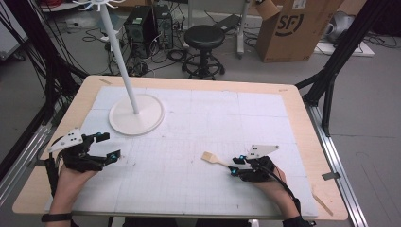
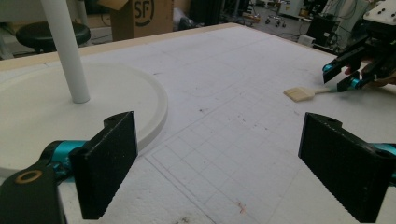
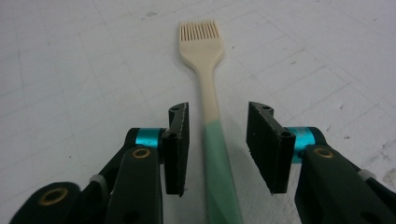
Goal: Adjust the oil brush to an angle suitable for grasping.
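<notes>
Brush handle between right gripper jaws, seemingly untouched

On the bench the big thing in the way is the white stand: its round flat base sits at about 10 o'clock from the middle, and its thin pole leans up toward 11 o'clock. The left gripper sits near that base (at its 7 o'clock side). A small brush lies at about 5 o'clock, between the jaws of the right gripper. The middle and the whole 1 to 3 o'clock part lie bare.
</notes>
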Demonstrator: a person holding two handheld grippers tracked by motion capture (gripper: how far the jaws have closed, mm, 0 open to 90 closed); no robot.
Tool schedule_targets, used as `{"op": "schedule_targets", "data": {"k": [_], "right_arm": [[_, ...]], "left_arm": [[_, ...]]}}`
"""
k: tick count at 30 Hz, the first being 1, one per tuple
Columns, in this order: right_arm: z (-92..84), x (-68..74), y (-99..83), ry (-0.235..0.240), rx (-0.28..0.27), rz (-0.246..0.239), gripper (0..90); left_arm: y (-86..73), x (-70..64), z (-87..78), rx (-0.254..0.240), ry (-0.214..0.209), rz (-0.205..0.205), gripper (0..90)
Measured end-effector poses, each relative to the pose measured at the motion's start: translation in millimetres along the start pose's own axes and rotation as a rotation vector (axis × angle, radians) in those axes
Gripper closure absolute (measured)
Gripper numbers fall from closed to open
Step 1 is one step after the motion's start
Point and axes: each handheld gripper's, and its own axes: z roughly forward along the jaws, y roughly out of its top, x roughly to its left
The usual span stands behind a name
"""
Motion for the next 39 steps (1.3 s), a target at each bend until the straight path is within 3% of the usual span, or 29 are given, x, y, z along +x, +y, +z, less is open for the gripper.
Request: {"op": "schedule_targets", "data": {"k": [6, 16, 20, 28, 33, 39], "right_arm": [[3.0, 3.2, -0.2, -0.007, 0.024, -0.032, 66.4], [3.4, 2.8, 0.2, 0.009, 0.027, -0.023, 79.8], [3.2, 2.2, 0.2, 0.013, 0.029, -0.014, 80.7], [3.0, 2.8, 2.3, 0.012, 0.012, -0.044, 81.3], [3.0, 3.3, 10.8, 0.05, -0.016, -0.049, 81.3], [13.9, 2.9, 30.1, 0.104, -0.024, -0.094, 81.3]], "left_arm": [[-0.1, -0.5, 0.2, 0.002, 0.001, -0.003, 12.4], [0.0, -0.9, -0.3, 0.001, 0.003, -0.004, 12.4], [-0.1, -1.2, 0.6, 0.003, 0.0, -0.003, 12.4], [0.9, -1.1, -1.0, -0.008, -0.004, -0.005, 12.5], [2.5, -1.5, -2.3, -0.014, -0.008, -0.005, 12.5], [5.2, -1.7, -4.2, -0.022, -0.012, 0.001, 12.4]]}}
